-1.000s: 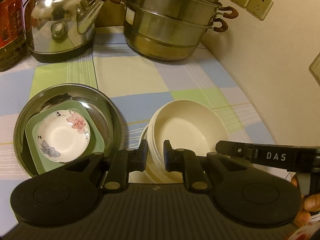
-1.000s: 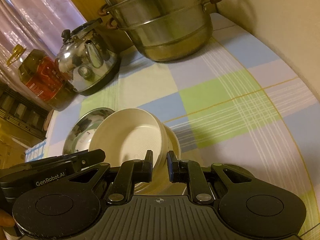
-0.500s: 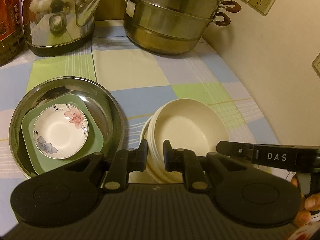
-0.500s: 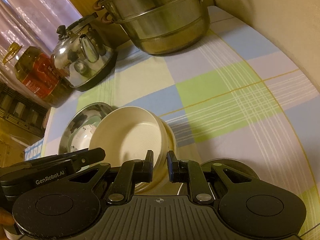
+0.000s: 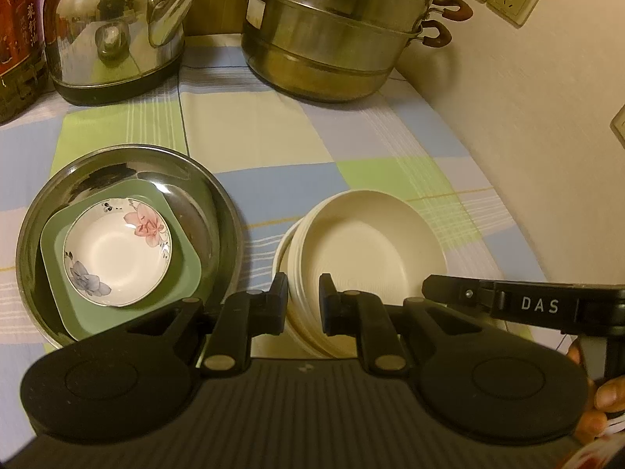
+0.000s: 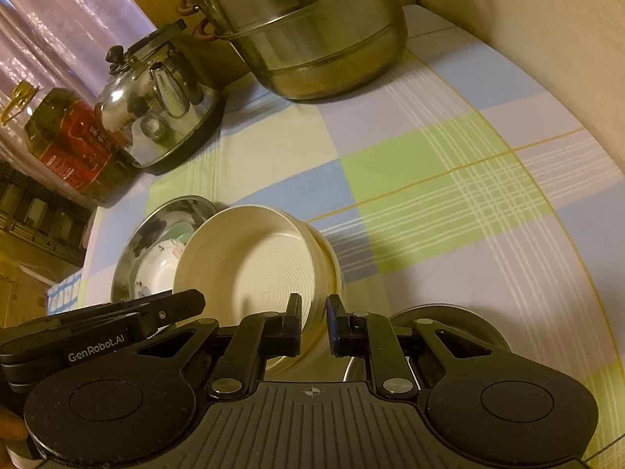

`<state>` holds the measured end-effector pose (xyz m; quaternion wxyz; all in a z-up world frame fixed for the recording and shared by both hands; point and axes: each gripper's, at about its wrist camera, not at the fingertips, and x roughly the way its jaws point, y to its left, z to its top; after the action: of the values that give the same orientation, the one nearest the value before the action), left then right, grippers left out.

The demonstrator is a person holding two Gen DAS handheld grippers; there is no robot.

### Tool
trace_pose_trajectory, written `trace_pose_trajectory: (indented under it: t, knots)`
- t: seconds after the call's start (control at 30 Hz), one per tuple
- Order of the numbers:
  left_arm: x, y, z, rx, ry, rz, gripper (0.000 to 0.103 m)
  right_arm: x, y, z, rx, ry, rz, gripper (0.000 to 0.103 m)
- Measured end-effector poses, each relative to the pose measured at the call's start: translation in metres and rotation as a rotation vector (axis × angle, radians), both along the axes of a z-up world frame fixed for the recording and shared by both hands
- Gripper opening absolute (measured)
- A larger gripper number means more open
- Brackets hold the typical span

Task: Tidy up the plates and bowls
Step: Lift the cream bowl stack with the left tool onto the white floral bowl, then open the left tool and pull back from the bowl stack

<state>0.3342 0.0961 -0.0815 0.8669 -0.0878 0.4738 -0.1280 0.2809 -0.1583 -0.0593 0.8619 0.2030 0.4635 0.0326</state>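
A stack of cream bowls [image 5: 371, 250] is held above the checked cloth. My left gripper [image 5: 304, 301] is shut on the stack's left rim. My right gripper [image 6: 313, 326] is shut on its right rim, and the stack [image 6: 254, 273] shows tilted in the right wrist view. To the left a steel basin [image 5: 218, 211] holds a green square plate [image 5: 187, 273] with a small flowered saucer [image 5: 117, 254] on it. The basin [image 6: 156, 219] also shows behind the bowls in the right wrist view.
A steel kettle [image 5: 113, 27] and a stacked steel steamer pot [image 5: 336, 35] stand at the back. An oil bottle [image 5: 15, 39] is at the far left. The wall [image 5: 527, 117] runs along the right. A steel dish [image 6: 461, 320] lies under my right gripper.
Both grippers have risen slightly with the bowl stack and pulled back; the kettle and pot sit farther up the views. A steel dish has come into view below the right gripper.
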Motion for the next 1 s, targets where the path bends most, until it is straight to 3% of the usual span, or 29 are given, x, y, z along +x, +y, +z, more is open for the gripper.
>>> trace_pose_trajectory:
  t: [0.33, 0.67, 0.77, 0.87, 1.0]
  knots:
    - [0.0, 0.002, 0.002, -0.019, 0.007, 0.002, 0.014, -0.001, -0.005, 0.003, 0.052, 0.032, -0.028, 0.015]
    - [0.0, 0.003, 0.002, -0.024, 0.009, 0.011, 0.015, 0.002, -0.003, -0.001, 0.037, 0.037, -0.039, 0.016]
    - [-0.002, 0.004, 0.004, -0.024, 0.002, 0.014, 0.016, 0.0, 0.0, 0.002, 0.019, 0.017, -0.035, 0.024]
    - [-0.006, 0.005, 0.008, -0.023, -0.005, 0.016, 0.017, -0.004, 0.001, 0.005, 0.012, -0.008, -0.035, 0.038]
    - [-0.015, 0.006, 0.015, -0.021, -0.018, 0.016, 0.017, -0.011, 0.0, 0.011, 0.02, -0.029, -0.039, 0.042]
